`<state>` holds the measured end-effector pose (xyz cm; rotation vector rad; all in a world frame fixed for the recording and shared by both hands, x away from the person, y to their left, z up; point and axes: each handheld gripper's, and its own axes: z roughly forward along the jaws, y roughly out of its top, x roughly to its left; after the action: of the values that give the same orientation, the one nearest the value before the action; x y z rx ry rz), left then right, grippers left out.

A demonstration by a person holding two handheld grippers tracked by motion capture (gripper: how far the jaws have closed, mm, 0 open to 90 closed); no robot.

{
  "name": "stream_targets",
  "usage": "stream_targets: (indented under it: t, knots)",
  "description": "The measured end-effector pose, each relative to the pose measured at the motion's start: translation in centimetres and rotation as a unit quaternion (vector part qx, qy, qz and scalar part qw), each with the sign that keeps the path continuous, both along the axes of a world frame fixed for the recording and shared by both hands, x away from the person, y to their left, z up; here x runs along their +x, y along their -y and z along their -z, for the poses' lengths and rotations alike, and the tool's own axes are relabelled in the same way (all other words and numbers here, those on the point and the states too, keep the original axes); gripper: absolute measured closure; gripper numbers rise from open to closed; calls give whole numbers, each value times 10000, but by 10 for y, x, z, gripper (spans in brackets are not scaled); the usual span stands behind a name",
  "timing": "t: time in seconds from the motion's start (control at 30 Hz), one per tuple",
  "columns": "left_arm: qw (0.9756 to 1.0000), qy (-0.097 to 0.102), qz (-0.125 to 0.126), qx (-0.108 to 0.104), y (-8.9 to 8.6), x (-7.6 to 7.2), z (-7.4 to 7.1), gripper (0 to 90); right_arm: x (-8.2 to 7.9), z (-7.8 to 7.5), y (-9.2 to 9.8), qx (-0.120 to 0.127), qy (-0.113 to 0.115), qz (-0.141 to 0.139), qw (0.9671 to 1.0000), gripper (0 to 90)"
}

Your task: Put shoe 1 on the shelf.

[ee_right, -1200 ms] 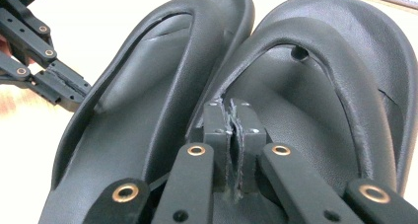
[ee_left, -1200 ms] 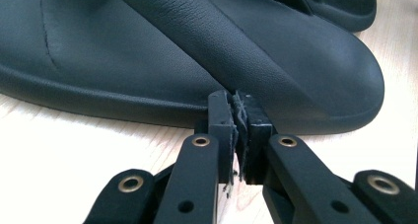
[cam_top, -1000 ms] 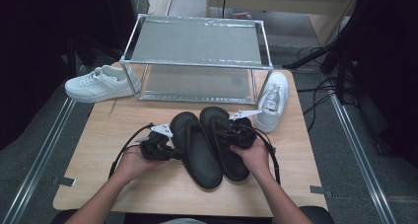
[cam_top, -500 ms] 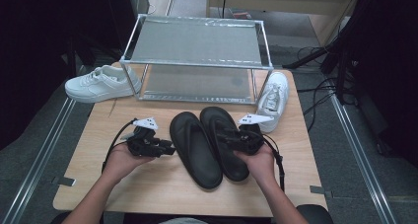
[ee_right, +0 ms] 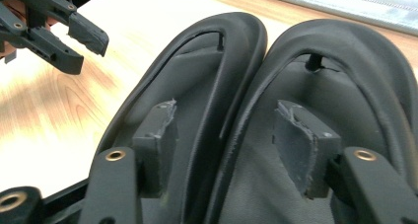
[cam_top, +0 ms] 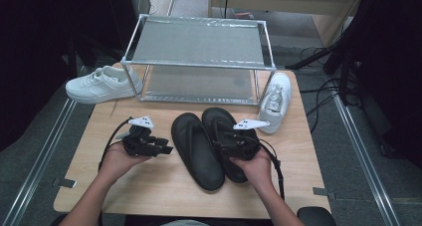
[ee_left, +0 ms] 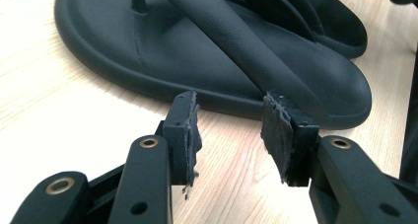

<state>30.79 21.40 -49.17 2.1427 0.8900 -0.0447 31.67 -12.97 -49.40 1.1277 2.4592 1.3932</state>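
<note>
Two black flip-flops lie side by side on the wooden table (cam_top: 149, 196): the left flip-flop (cam_top: 196, 149) and the right flip-flop (cam_top: 223, 117). My left gripper (cam_top: 166, 149) sits on the table just left of the left flip-flop (ee_left: 207, 61). Its jaws have just been opening, and in the left gripper view (ee_left: 229, 135) nothing is between them. My right gripper (cam_top: 224, 138) hovers over the right flip-flop (ee_right: 345, 86). Its jaws (ee_right: 224, 135) have just been opening and stand wide over the two soles, with the pads off them. The left flip-flop (ee_right: 197, 76) lies under its left jaw.
A metal two-level rack (cam_top: 199, 61) stands at the back of the table. One white sneaker (cam_top: 99, 84) lies left of the rack, another white sneaker (cam_top: 276, 101) at its right front corner. Bare wood lies in front of the flip-flops.
Both grippers have opened. The left gripper has drawn back to the left, away from the left flip-flop's edge. The right gripper stays over the right flip-flop. The flip-flops lie where they were.
</note>
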Motion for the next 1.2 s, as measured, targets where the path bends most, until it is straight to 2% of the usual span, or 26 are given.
stream_targets:
  t: [0.23,0.53,0.87,0.93,1.2]
  knots:
    - [9999,36,-131,45,-4,0,-1,550,-2,4,-9,-24,31,40,10000,394]
    - [9996,96,-241,84,-9,3,1,455,1,14,-24,-206,82,116,9997,384]
    - [9993,176,-330,61,-15,7,-2,409,3,23,-32,-334,85,303,9989,412]
    - [9993,148,-356,-17,-18,9,-2,403,3,25,-34,-342,60,320,9989,413]
    - [9991,169,-391,-41,-22,14,-3,401,-1,33,-39,-465,214,407,9979,457]
